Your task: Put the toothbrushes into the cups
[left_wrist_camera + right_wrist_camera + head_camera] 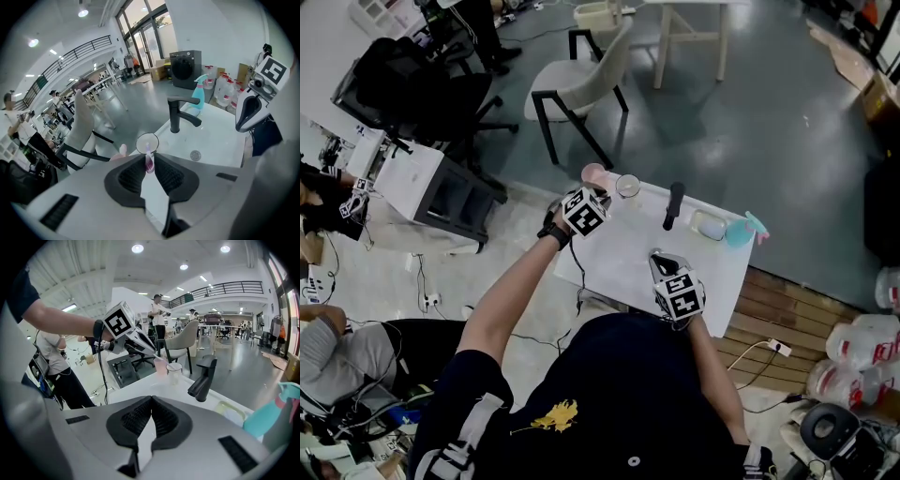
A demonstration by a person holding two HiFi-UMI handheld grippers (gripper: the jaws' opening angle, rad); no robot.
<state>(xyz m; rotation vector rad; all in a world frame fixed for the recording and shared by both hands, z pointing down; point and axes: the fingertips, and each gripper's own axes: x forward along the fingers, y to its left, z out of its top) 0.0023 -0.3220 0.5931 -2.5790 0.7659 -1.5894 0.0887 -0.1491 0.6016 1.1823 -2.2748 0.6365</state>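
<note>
My left gripper (pixel 149 158) is shut on a pink toothbrush (pixel 149 162), whose tip points down toward the clear cup (pixel 147 142). A pink cup (pixel 123 150) stands just left of the clear one. In the head view the left gripper (pixel 600 199) hovers over the pink cup (pixel 593 173) and the clear cup (pixel 628 185) at the counter's far left corner. From the right gripper view the left gripper (pixel 149 350) hangs above the pink cup (pixel 160 365) and the clear cup (pixel 174 372). My right gripper (pixel 151 401) is shut and empty, held near the counter's front edge (pixel 661 261).
A black faucet (pixel 673 204) rises at the back of the white sink counter (pixel 619 258). A soap dish (pixel 709 225) and a teal spray bottle (pixel 741 232) stand at the far right. A beige chair (pixel 581 84) is beyond the counter; jugs (pixel 862 342) sit on the floor at right.
</note>
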